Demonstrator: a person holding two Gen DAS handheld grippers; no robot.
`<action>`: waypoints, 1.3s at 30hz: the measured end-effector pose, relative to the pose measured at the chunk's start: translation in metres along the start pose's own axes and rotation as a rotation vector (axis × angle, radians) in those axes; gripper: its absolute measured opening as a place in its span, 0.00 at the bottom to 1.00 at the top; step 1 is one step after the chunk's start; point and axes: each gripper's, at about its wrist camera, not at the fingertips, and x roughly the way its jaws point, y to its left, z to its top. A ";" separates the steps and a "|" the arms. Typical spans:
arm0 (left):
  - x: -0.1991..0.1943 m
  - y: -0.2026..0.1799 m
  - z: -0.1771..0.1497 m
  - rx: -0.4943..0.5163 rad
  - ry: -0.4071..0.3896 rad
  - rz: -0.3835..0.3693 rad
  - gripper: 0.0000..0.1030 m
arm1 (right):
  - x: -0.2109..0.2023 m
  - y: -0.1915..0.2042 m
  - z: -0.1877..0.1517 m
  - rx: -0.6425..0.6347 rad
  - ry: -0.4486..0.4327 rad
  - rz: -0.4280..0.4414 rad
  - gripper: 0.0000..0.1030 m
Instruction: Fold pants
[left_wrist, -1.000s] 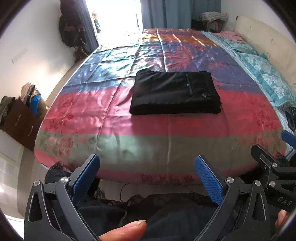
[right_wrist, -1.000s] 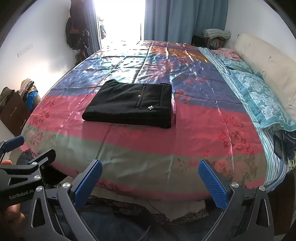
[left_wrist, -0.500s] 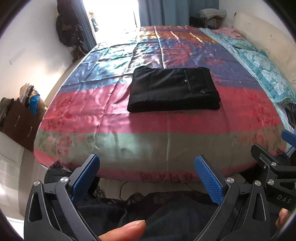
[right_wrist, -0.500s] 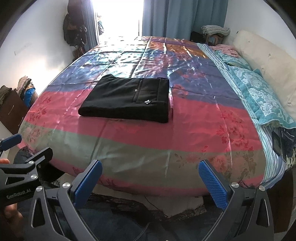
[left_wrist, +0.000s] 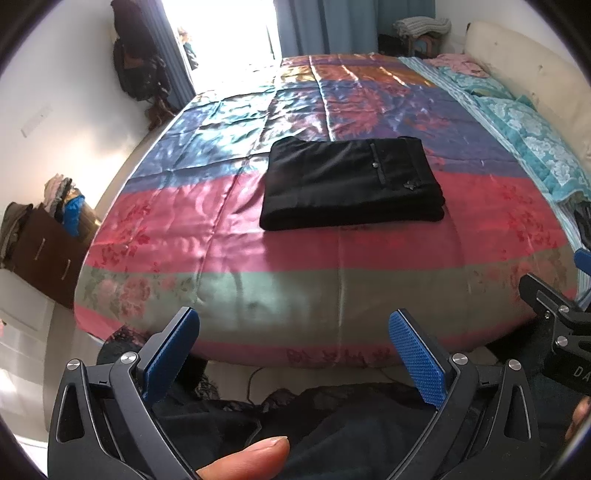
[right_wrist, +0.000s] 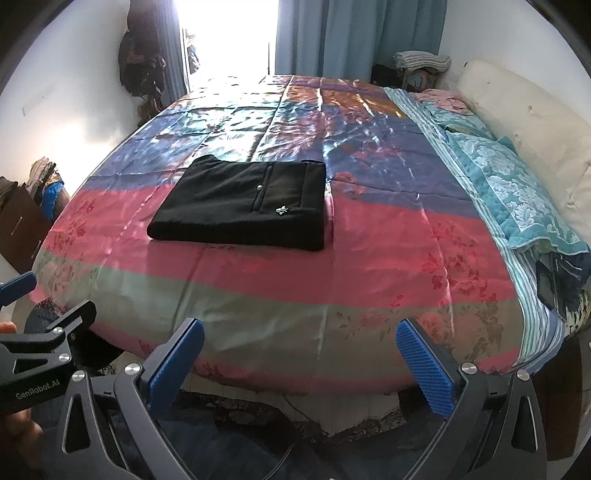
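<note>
A: Pants (left_wrist: 351, 184) position?
B: Folded flat on the bed (left_wrist: 332, 280), long axis running left-right, waistband end to the right.
A: Gripper status?
B: Left hand-held gripper (left_wrist: 295, 350) and right hand-held gripper (right_wrist: 301, 356): jaws spread wide, holding nothing, well short of the pants.

Daylight floods in through the window (right_wrist: 229, 37) at the far end of the room, blown out to pure white in both views. It throws streaky glare across the shiny bedspread (left_wrist: 332, 110) nearest it, while the near edge of the bed lies in duller, softer light. The black pants (right_wrist: 240, 203) read as an almost detailless dark block (only a small button and emblem catch light). Fisheye distortion bows the bed and walls, dark vignetting fills the corners, and everything looks slightly soft.
</note>
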 end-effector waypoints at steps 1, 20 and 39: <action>0.000 0.000 0.000 0.000 0.000 0.000 1.00 | 0.000 -0.001 0.000 0.002 0.000 -0.001 1.00; -0.018 0.031 0.027 -0.045 -0.151 -0.036 1.00 | -0.020 0.002 0.029 -0.010 -0.035 -0.059 1.00; -0.007 0.015 0.020 -0.059 -0.047 -0.038 1.00 | -0.020 0.004 0.027 -0.011 -0.045 -0.126 1.00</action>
